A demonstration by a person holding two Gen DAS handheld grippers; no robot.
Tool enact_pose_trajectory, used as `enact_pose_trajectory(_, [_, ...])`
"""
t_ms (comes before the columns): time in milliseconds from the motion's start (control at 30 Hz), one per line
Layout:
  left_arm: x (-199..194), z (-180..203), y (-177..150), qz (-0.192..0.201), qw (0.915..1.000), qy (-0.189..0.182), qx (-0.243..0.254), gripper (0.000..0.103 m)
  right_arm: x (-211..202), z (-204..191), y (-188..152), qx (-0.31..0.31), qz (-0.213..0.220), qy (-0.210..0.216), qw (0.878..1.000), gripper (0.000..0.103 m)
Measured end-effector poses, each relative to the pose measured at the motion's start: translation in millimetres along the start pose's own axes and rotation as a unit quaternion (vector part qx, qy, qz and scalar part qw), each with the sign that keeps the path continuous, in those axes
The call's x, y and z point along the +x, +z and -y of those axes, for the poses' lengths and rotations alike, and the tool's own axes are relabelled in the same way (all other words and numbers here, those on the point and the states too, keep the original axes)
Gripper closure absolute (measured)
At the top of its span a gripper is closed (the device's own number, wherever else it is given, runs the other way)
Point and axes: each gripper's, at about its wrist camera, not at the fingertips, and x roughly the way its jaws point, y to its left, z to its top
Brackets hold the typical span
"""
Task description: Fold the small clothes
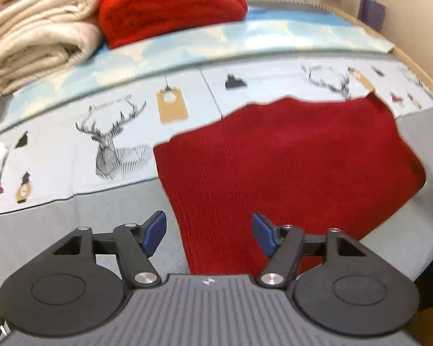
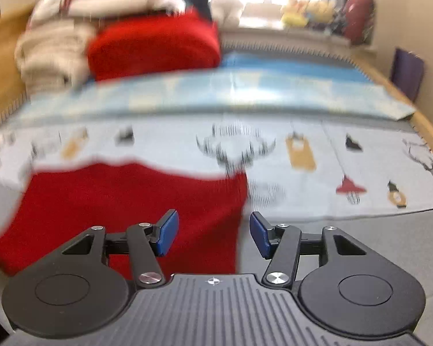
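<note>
A red knit garment (image 1: pixel 288 167) lies flat and folded on the bed, partly on the grey cover and partly on the deer-print sheet. My left gripper (image 1: pixel 209 232) hovers above its near left corner, open, with nothing between the blue pads (image 1: pixel 156 233). In the right wrist view the same red knit (image 2: pixel 130 210) fills the lower left. My right gripper (image 2: pixel 213 232) hangs over its near right edge, open too, its blue pads (image 2: pixel 167 232) clear of the cloth. Both views are blurred.
A folded red sweater (image 1: pixel 170 5) and a stack of cream knitwear (image 1: pixel 40 31) sit at the back left of the bed. A light blue cloud-print sheet (image 1: pixel 245 40) lies behind the deer-print sheet (image 1: pixel 106 141). A wooden bed edge (image 2: pixel 427 127) runs along the right.
</note>
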Motion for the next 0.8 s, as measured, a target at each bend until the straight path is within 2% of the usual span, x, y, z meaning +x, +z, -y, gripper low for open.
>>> enact_pose_trajectory(33, [-9,3,1,0.012,0.9999,0.004,-0.007,0.031,-8,-5,1,-0.001,0.012,0.002,1.000,0.044])
enact_pose_trajectory(100, [-23,7,0,0.037,0.9987,0.019,-0.031,0.024,-18,-16,0,-0.012,0.033,0.003,0.999,0.041])
enact_pose_trajectory(200, [-27,14,-13,0.070,0.9950,0.038,-0.060,0.023,-25,-29,-14,-0.024,0.071,-0.026,0.997,0.041])
enact_pose_trajectory(300, [-10,16,-19,0.015,0.9943,0.074,-0.076,0.023,-24,-37,-18,-0.032,0.067,-0.060,0.995,0.041])
enact_pose_trajectory(367, [-8,11,-16,0.023,0.9932,0.065,-0.093,0.023,-24,-38,-17,-0.028,0.076,-0.062,0.995,0.041])
enact_pose_trajectory(467, [-3,2,-15,0.011,0.9916,0.058,-0.115,0.023,-15,-42,-18,-0.037,0.060,-0.073,0.995,0.041])
enact_pose_trajectory(600, [7,-2,-18,-0.006,0.9915,0.064,-0.113,0.023,-7,-52,-20,-0.048,0.047,-0.075,0.995,0.041])
enact_pose_trajectory(800, [10,-8,-20,-0.007,0.9915,0.064,-0.113,0.023,-2,-75,-21,-0.080,0.045,-0.069,0.993,0.041])
